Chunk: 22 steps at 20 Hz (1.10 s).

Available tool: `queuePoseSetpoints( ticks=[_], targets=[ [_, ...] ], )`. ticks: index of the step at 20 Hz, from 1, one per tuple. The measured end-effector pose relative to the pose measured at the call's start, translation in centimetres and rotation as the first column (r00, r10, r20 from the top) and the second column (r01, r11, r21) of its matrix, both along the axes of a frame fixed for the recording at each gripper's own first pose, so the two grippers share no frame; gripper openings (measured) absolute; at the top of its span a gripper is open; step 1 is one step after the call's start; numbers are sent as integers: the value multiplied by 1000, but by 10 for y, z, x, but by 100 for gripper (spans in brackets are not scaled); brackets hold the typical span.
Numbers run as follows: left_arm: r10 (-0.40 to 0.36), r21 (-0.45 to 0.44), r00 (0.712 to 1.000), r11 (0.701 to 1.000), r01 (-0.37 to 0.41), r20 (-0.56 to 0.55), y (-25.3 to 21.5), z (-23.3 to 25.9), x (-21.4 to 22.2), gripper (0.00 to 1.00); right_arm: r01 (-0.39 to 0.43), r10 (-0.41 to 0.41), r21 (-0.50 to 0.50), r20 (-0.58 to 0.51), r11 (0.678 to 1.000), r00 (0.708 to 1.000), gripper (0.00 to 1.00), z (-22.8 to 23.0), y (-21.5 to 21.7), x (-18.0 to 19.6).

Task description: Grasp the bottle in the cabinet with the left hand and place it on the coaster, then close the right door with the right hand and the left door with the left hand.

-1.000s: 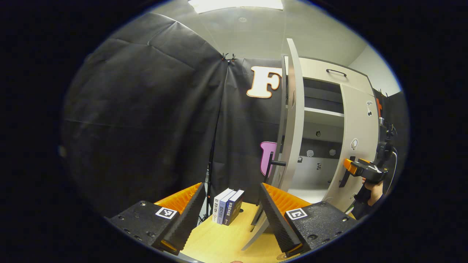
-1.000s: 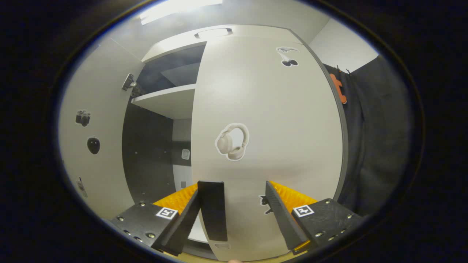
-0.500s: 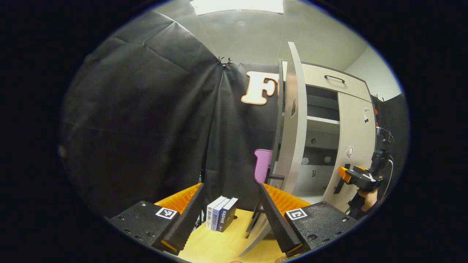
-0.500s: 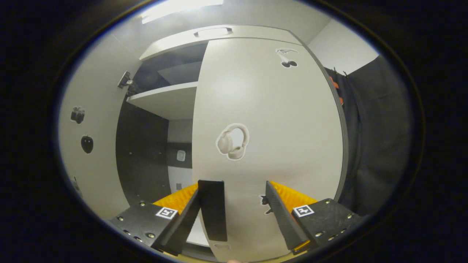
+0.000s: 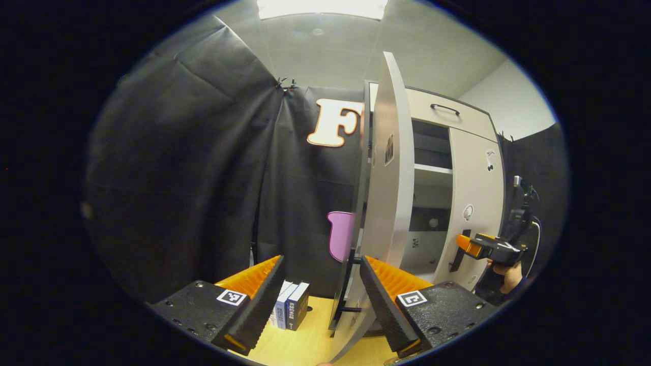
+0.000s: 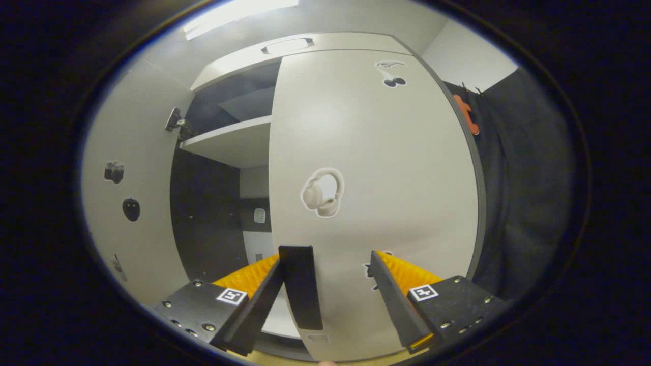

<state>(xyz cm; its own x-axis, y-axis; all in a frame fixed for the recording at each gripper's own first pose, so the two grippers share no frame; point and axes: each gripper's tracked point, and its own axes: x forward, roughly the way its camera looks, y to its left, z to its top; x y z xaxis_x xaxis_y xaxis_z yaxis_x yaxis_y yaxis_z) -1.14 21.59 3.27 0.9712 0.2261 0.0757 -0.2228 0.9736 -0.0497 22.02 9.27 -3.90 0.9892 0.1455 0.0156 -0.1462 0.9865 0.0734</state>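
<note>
My left gripper (image 5: 321, 265) is open, with the near edge of the cabinet's left door (image 5: 387, 193) standing open just beyond its right finger. That door's black handle (image 5: 350, 287) shows low between the fingers. My right gripper (image 6: 325, 260) is open against the right door (image 6: 376, 168), which is almost closed. The door's black handle (image 6: 301, 285) lies between the fingers, close to the left one. In the left gripper view the right gripper (image 5: 469, 245) and the hand holding it (image 5: 507, 274) sit at the right door (image 5: 475, 198).
Three books (image 5: 290, 311) stand on the wooden table (image 5: 305, 348) by the black cloth wall. Inside the cabinet a white shelf (image 6: 231, 145) crosses the dark opening. The left door's inner face (image 6: 127, 213) carries small stickers.
My left gripper has swung toward the left door, whose edge now sits closer and more central. The right gripper has pushed the right door nearer to the cabinet front.
</note>
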Motion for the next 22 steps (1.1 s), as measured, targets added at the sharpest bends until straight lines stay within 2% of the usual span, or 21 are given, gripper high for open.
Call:
queuePoseSetpoints(
  ticks=[1,3,5,7,11,12,14,16,17,18,22],
  targets=[
    [2,7,1000,1000,-2,-6,0,0,2,87,-4,4,-11,10,1000,1000,100,2,0,-6],
    [-20,13,1000,1000,21,-15,1,-2,5,87,16,-13,-49,50,999,999,97,10,-10,-18],
    [-87,-28,996,996,87,-20,-9,-5,11,87,43,-37,-69,80,997,996,100,19,-23,-29],
    [-143,-61,990,988,142,-15,-17,-5,14,82,61,-56,-63,86,996,995,100,22,-37,-38],
    [-235,-81,972,969,233,-19,-40,-7,21,81,111,-108,-41,63,993,992,100,19,-69,-52],
    [-263,-85,965,962,261,-20,-49,-8,25,91,119,-117,-39,57,992,992,100,17,-75,-56],
    [-315,-89,949,946,312,-25,-68,-9,33,88,136,-134,-49,46,989,990,100,14,-86,-64],
    [-347,-90,937,935,343,-35,-83,-12,39,86,154,-151,-65,43,986,988,100,12,-98,-71],
    [-357,-87,934,932,353,-32,-89,-11,43,82,164,-161,-72,43,984,986,100,12,-105,-75],
    [-366,-85,930,928,362,-37,-94,-13,45,86,176,-173,-77,44,981,984,100,12,-111,-79],
    [-360,-99,933,930,355,-33,-102,-15,53,89,211,-210,-68,31,975,977,100,11,-136,-89]
  ],
)
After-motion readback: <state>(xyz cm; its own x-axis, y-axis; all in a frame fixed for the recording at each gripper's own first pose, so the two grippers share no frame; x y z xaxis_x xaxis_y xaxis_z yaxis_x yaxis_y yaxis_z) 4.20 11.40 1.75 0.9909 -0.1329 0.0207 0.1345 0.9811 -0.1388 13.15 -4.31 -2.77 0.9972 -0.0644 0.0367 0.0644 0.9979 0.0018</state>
